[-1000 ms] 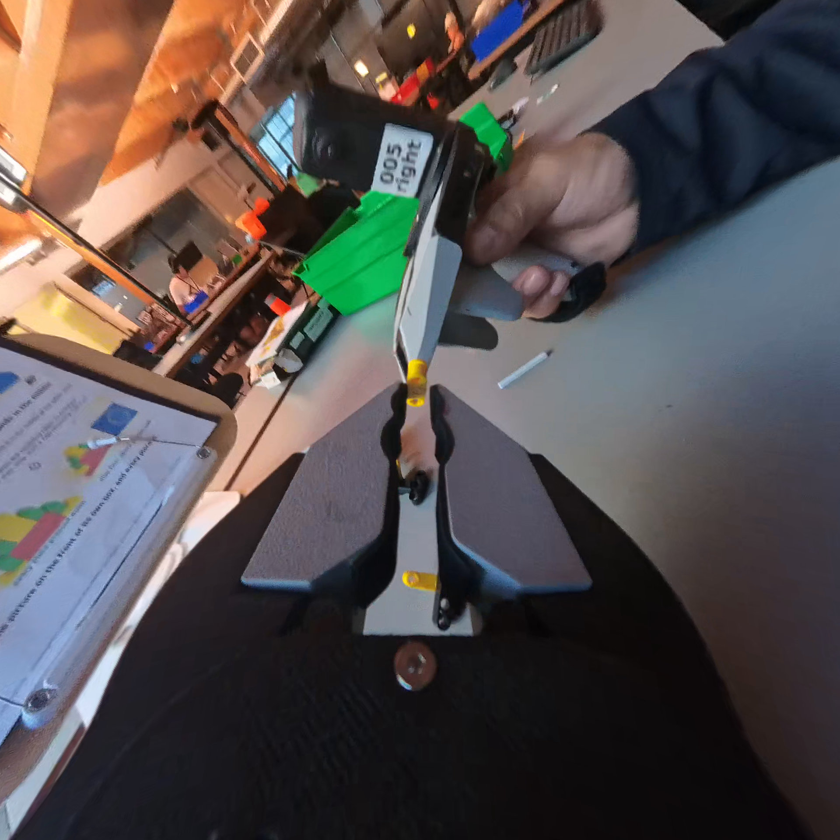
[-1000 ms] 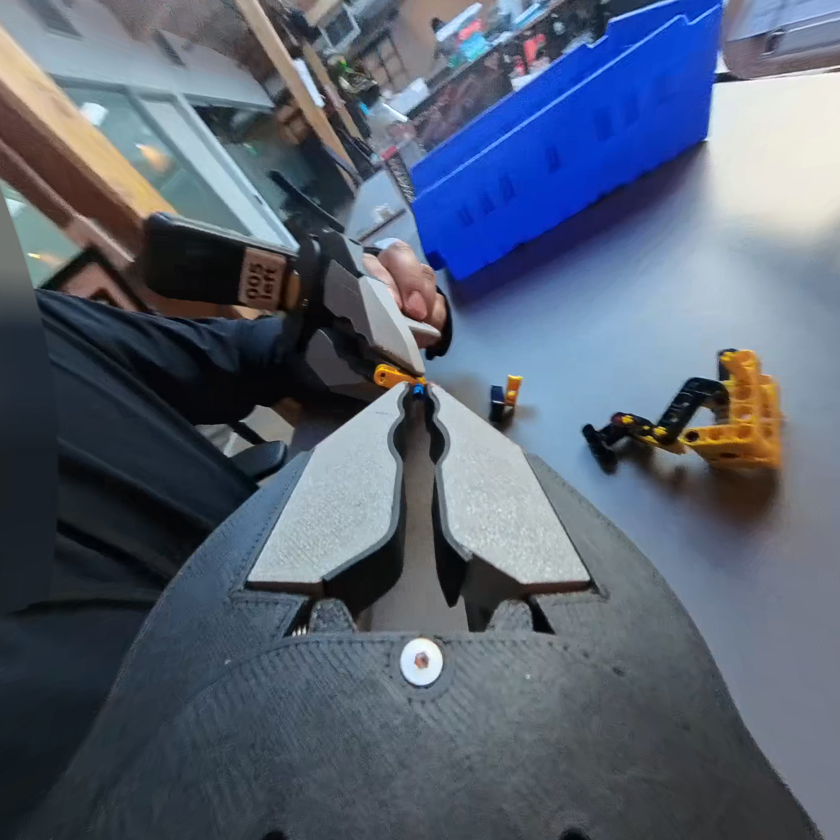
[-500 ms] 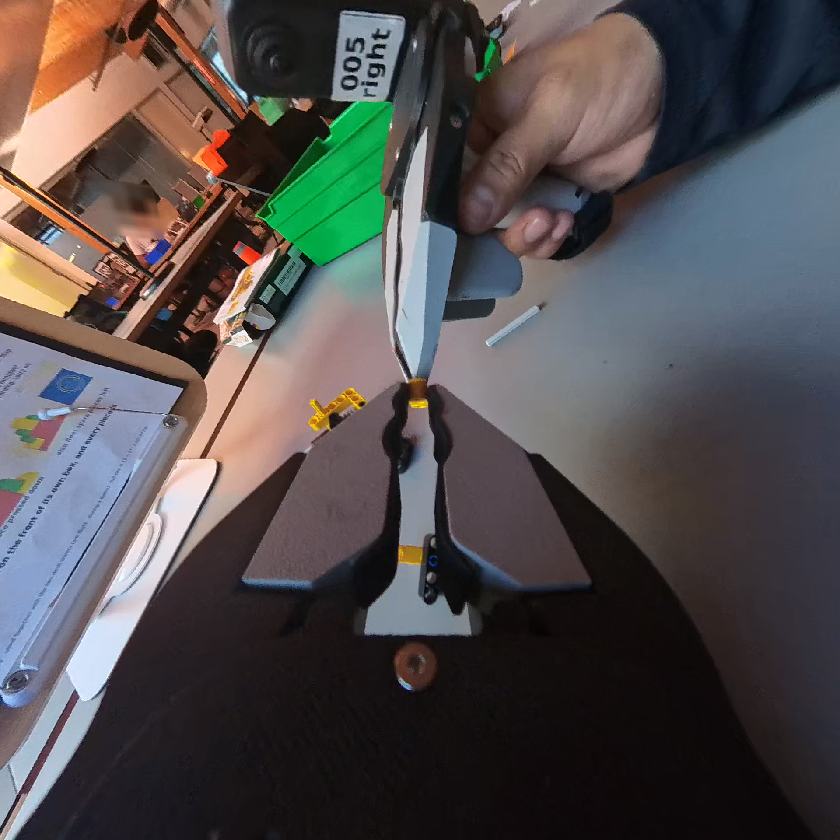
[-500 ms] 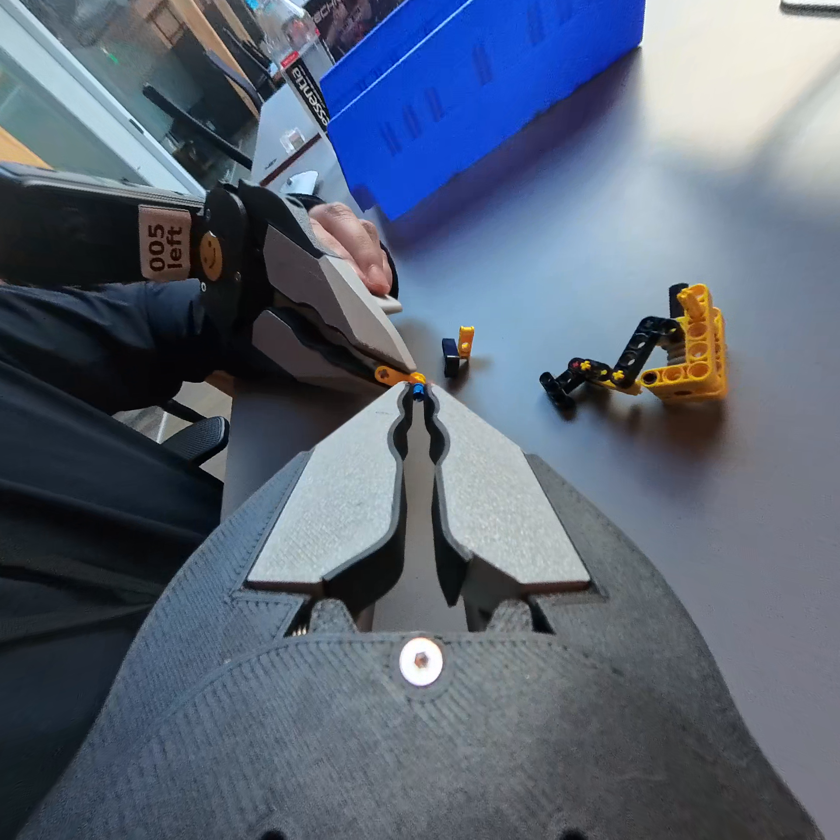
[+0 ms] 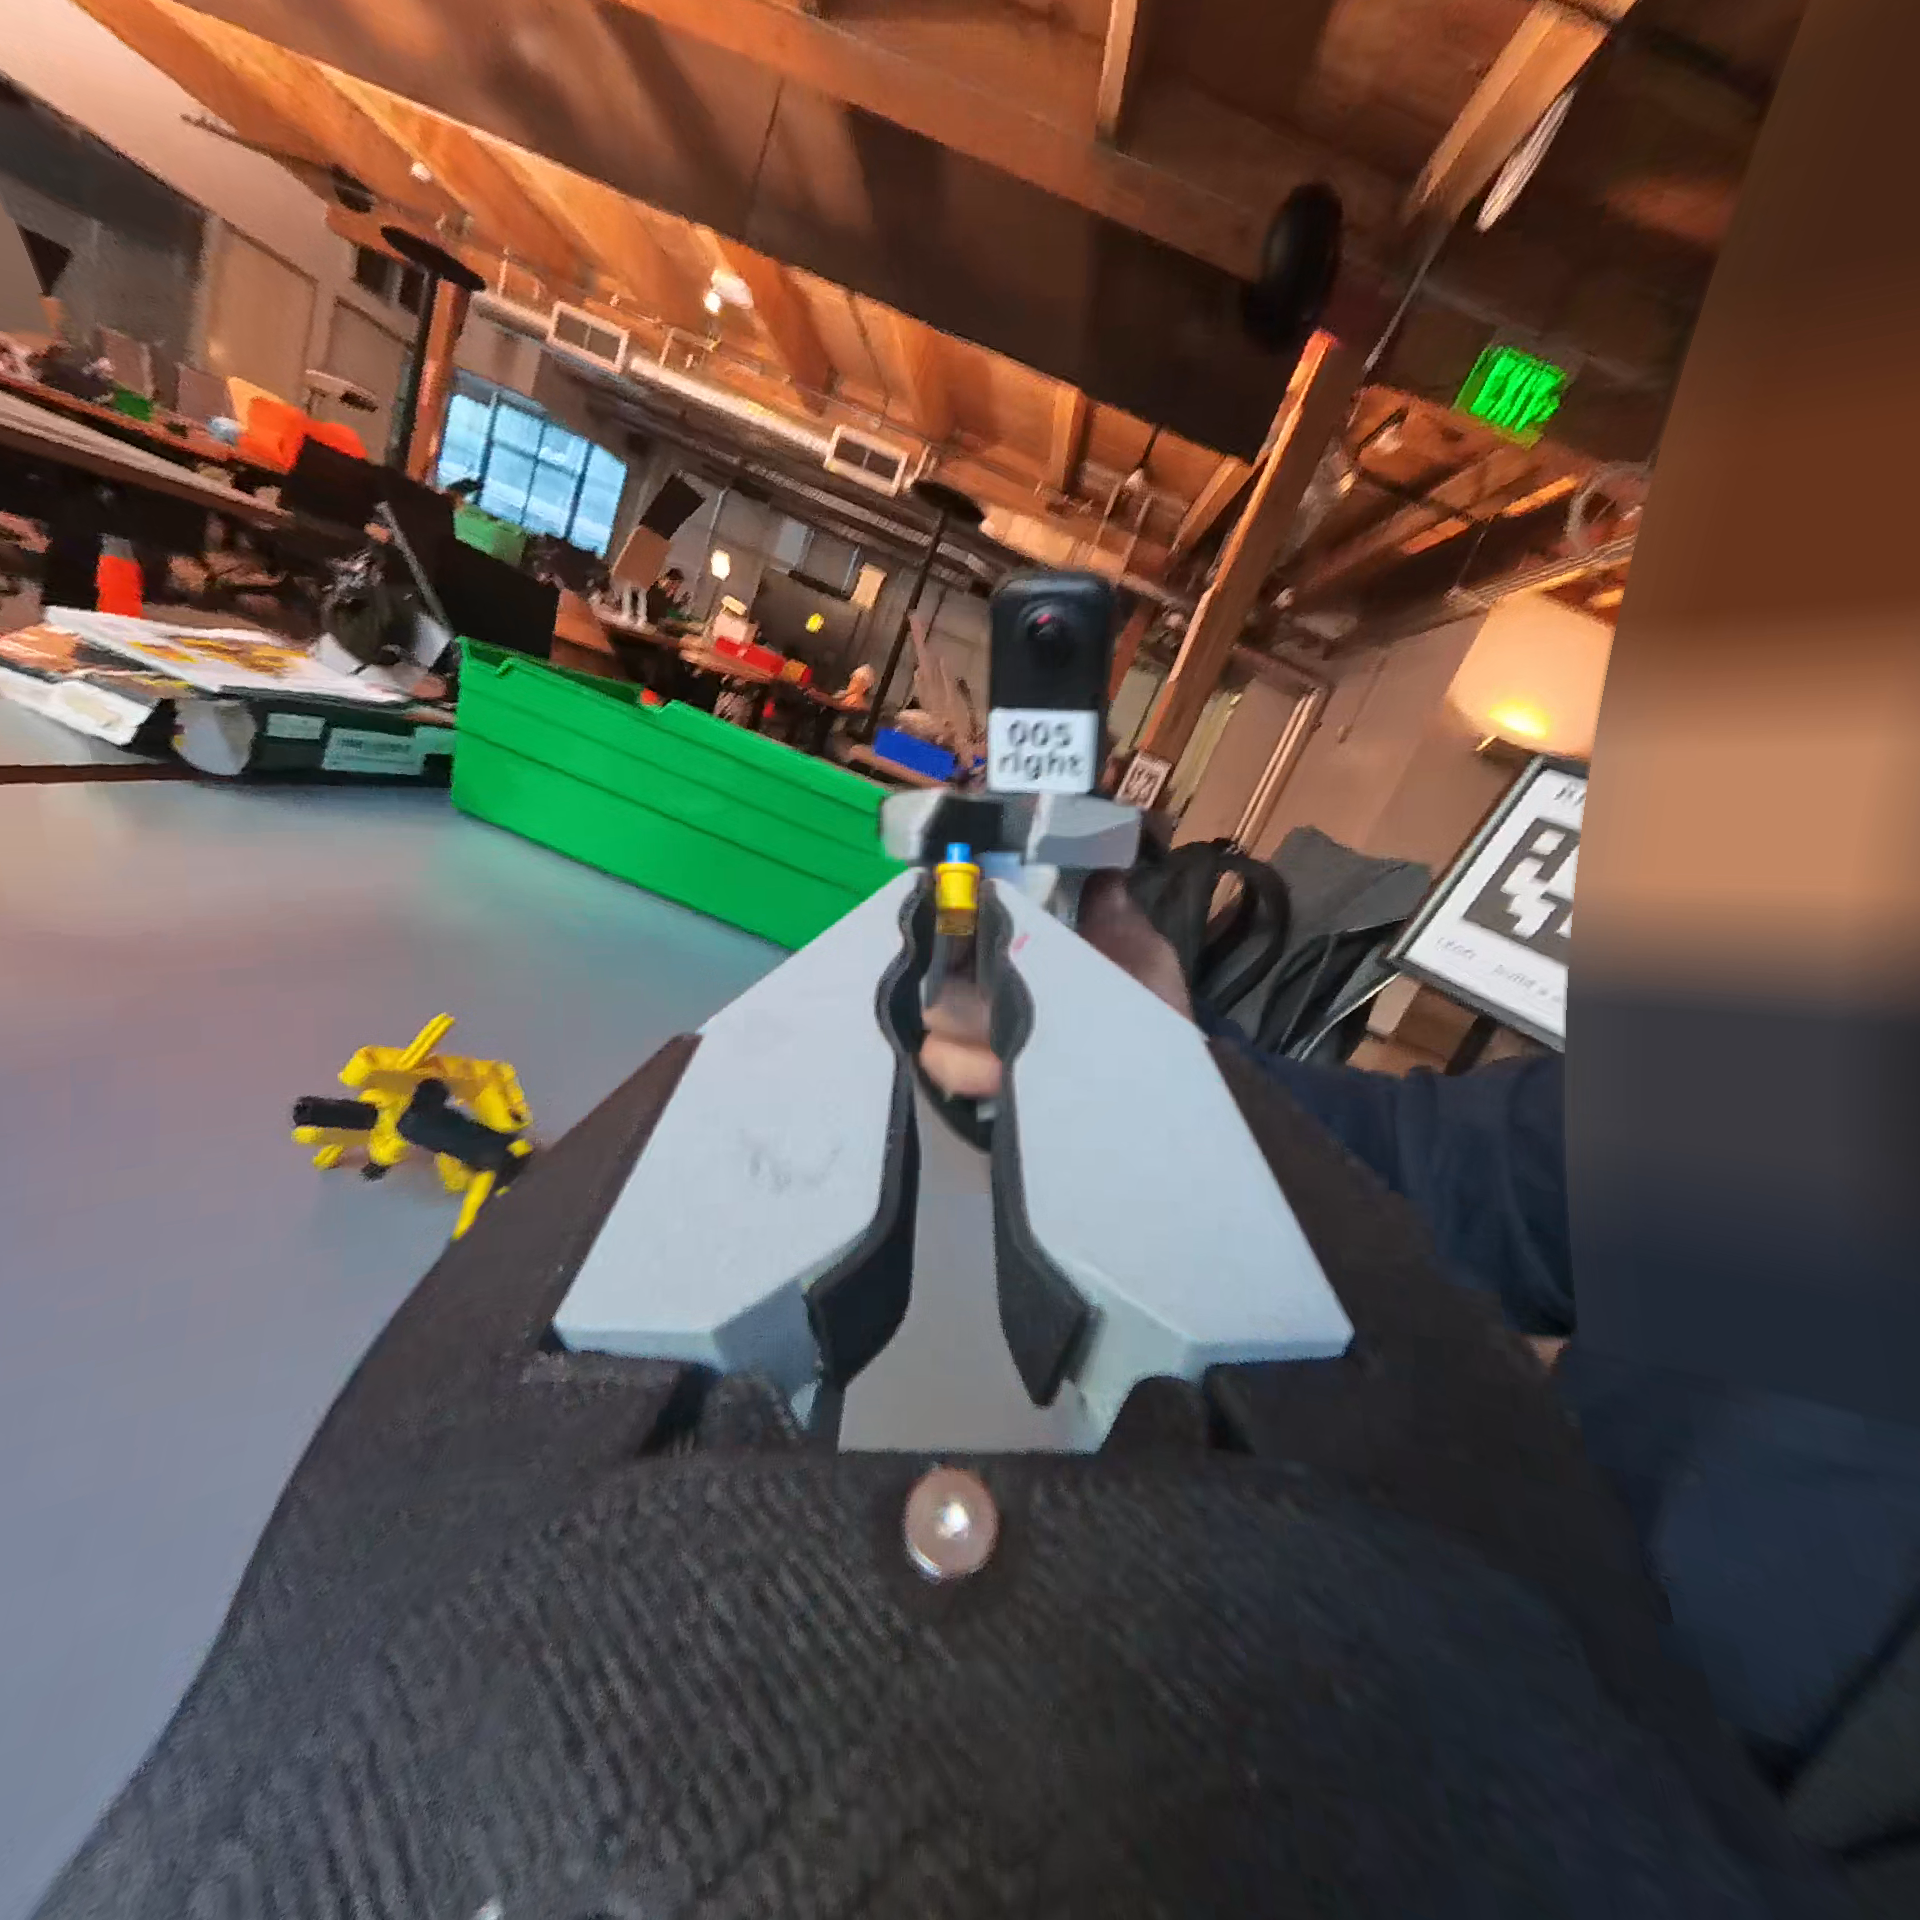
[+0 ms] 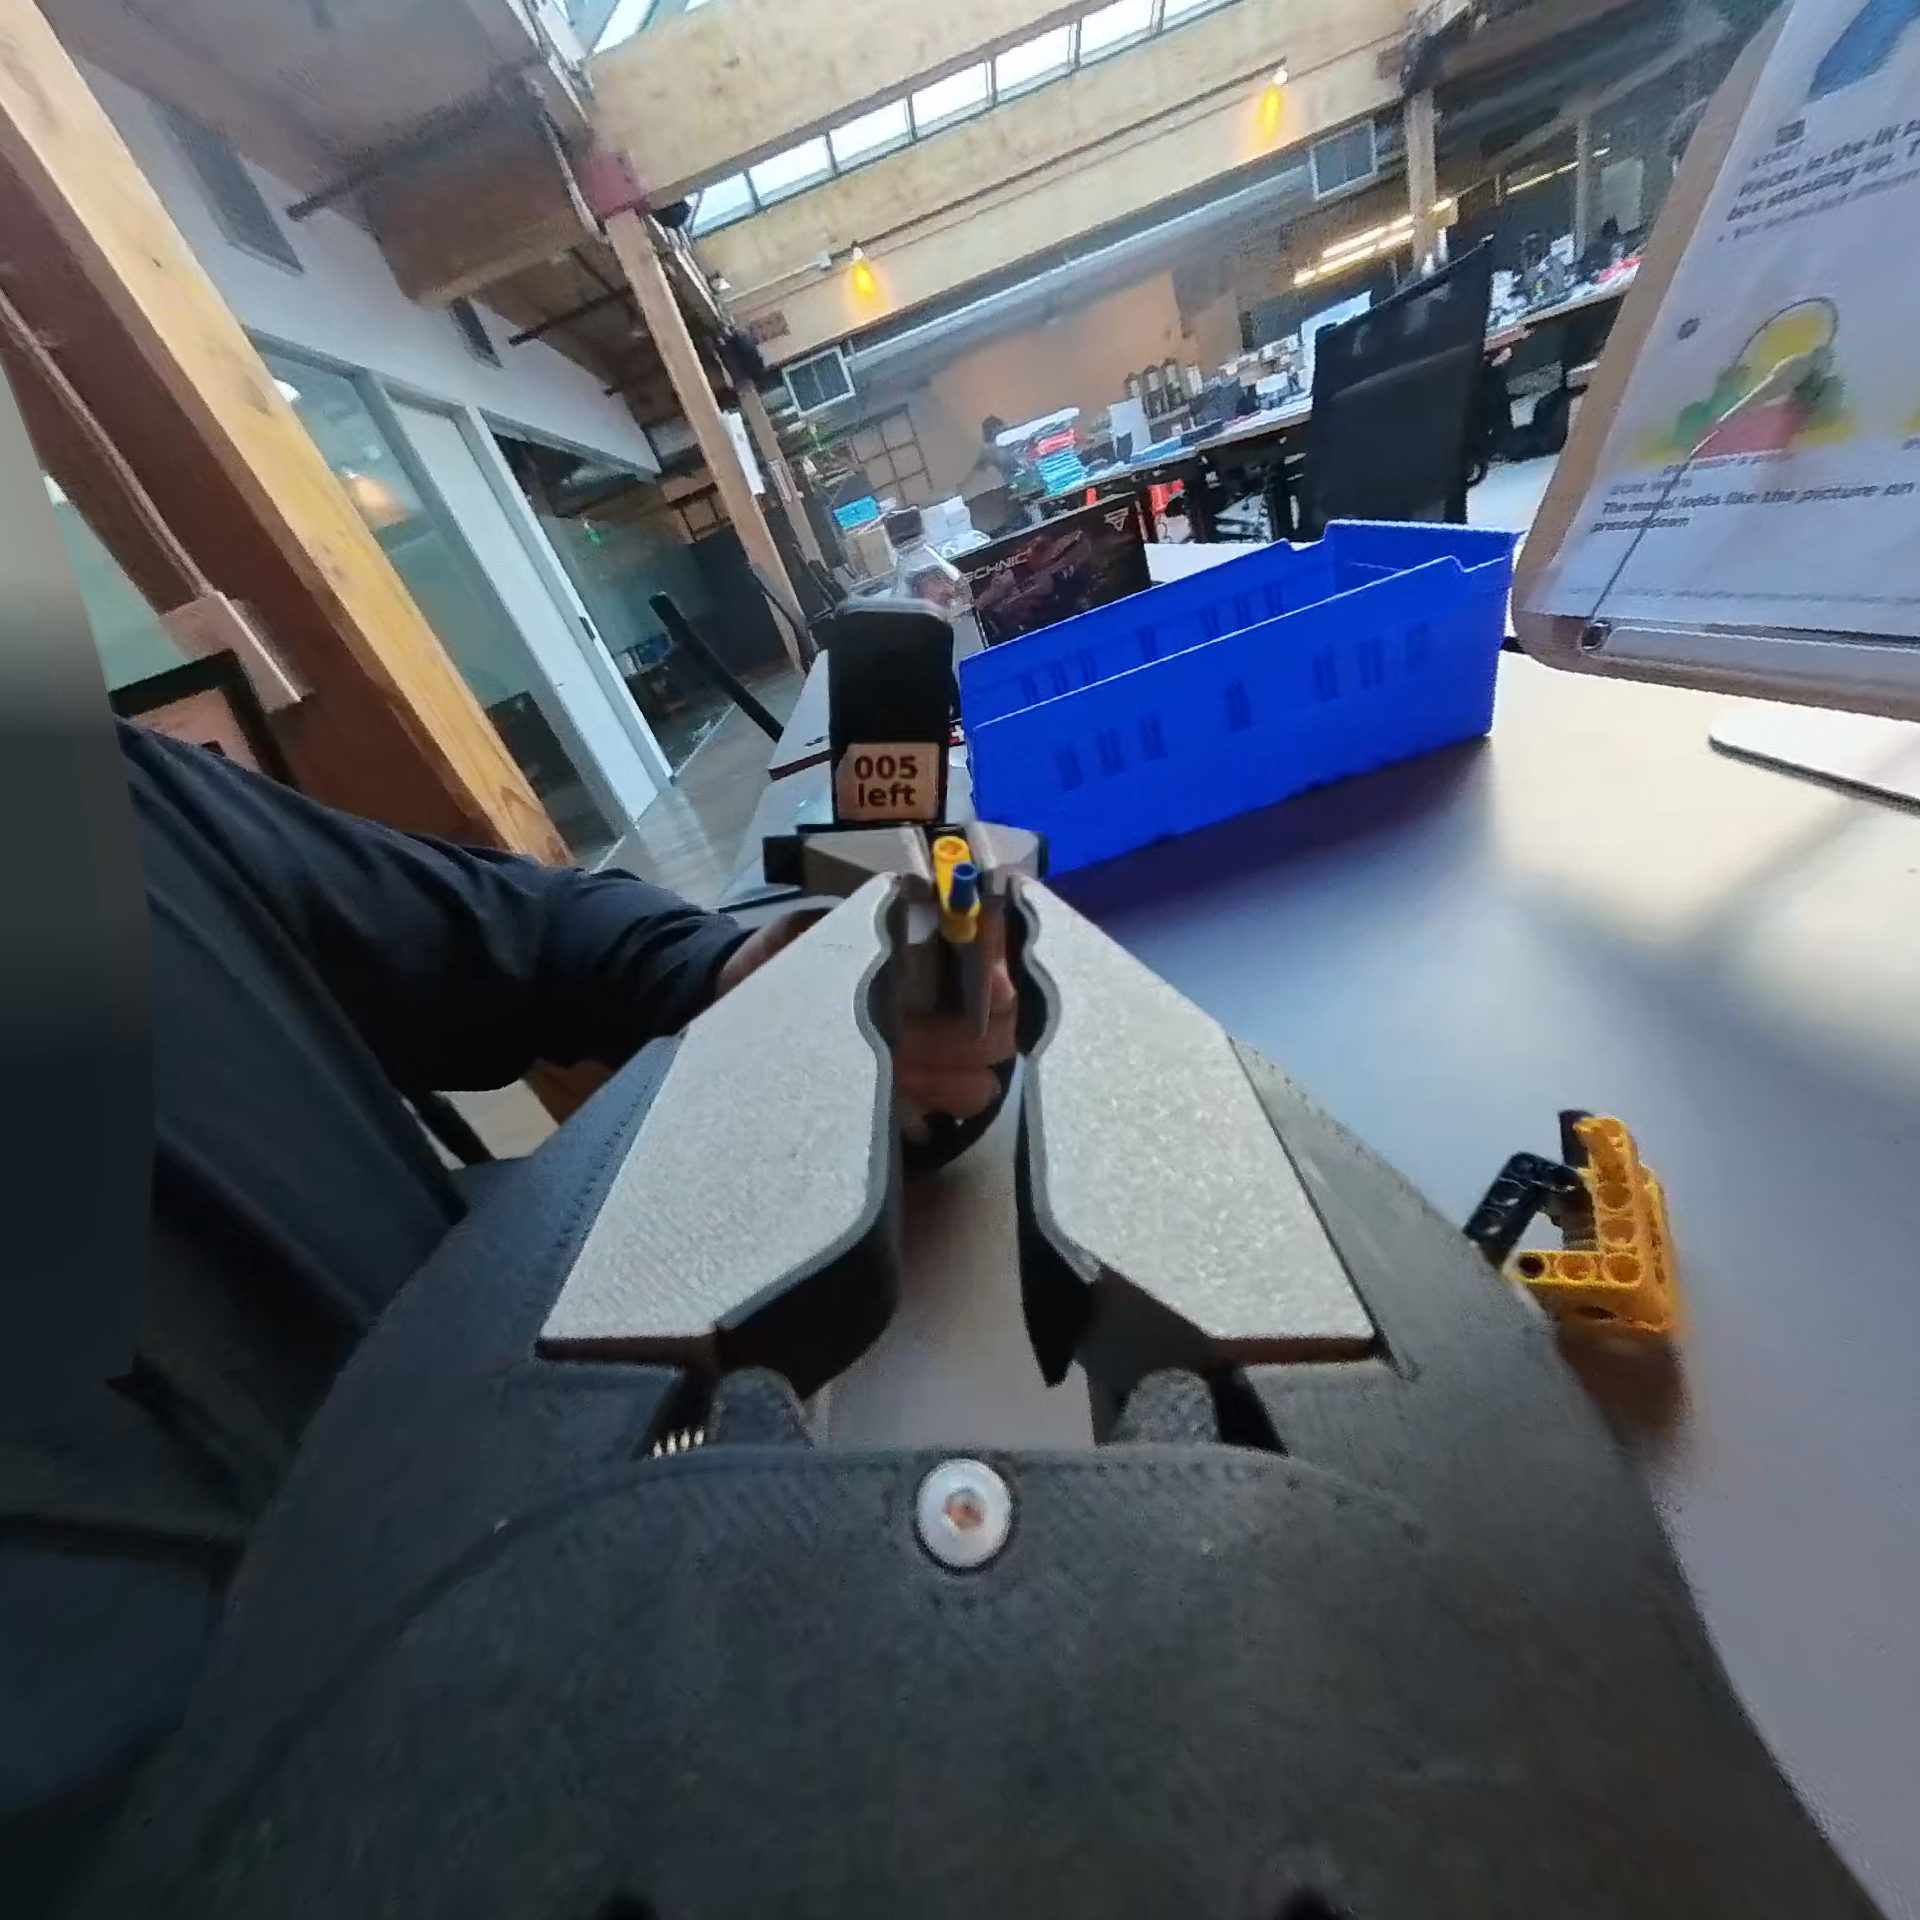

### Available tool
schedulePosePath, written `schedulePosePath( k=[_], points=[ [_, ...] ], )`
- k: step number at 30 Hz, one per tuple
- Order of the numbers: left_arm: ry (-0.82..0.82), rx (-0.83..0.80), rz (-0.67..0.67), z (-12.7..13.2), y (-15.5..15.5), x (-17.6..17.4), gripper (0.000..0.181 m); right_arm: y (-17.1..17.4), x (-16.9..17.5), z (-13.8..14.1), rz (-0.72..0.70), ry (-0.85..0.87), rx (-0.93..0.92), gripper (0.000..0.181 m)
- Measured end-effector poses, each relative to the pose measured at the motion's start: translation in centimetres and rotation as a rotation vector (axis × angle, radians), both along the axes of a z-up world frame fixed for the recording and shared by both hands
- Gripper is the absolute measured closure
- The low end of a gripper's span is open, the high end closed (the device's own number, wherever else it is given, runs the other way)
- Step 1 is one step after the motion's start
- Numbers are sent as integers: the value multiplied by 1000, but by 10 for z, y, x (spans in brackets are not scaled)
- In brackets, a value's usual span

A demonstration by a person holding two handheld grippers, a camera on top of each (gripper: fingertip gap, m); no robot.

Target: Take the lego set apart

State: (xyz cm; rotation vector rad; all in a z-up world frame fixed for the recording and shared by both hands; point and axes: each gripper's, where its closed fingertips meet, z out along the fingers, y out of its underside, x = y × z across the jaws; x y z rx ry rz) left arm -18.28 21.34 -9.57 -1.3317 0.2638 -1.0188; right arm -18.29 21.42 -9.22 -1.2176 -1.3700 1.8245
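Claws both pinch one small yellow-and-blue piece: left claw, right claw. You now pull them apart.

We see writing in several places, and we name only what bears it: a white label on the right tool, a tan label on the left tool, a green ceiling sign above the white label, and a printed sheet right of the blue bin.

The left gripper and right gripper face each other tip to tip, both level and raised. The left gripper's fingers are nearly closed; the right gripper's fingers sit slightly apart. A hand in a dark sleeve holds each gripper from behind.
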Motion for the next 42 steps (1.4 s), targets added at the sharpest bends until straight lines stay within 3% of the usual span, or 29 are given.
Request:
schedulePosePath(
  k=[6, 13, 21, 25, 27, 28, 30, 32, 34, 36, 38, 42],
  points=[
    [-83, 46, 7, 11, -5, -1, 176, -6, -5, 9, 14, 52, -49, 181],
    [-159, 20, 17, 11, -3, -5, 176, -7, -13, 10, 8, 60, -86, 177],
    [-252, -55, -43, 12, -3, -12, 176, -6, -22, 8, -60, 40, 0, 180],
    [-179, -133, 63, -3, 10, -35, 175, 10, -51, -5, -170, -83, -76, 181],
    [-259, -148, 105, -4, 15, -42, 175, 16, -60, -3, -185, -79, -162, 181],
    [-275, -159, 100, -5, 17, -44, 175, 23, -60, 4, -218, -35, -211, 180],
    [-113, -277, 44, -34, 17, -20, 175, 73, -28, 58, -326, 250, -411, 181],
    [-137, -238, -22, -26, 9, -5, 175, 98, -6, 77, -359, 306, -362, 181],
    [-154, -211, -18, -19, 11, -6, 175, 92, -11, 51, -299, 136, -250, 181],
    [-17, -252, -52, -31, 11, 3, 175, 83, -7, 26, -240, 25, -187, 181],
    [96, -269, -12, -40, 12, 5, 175, 72, 4, -14, -138, -220, -92, 180],
    [351, -293, 31, -59, 12, 11, 176, 64, 31, -89, -129, -520, 177, 179]
  ],
)
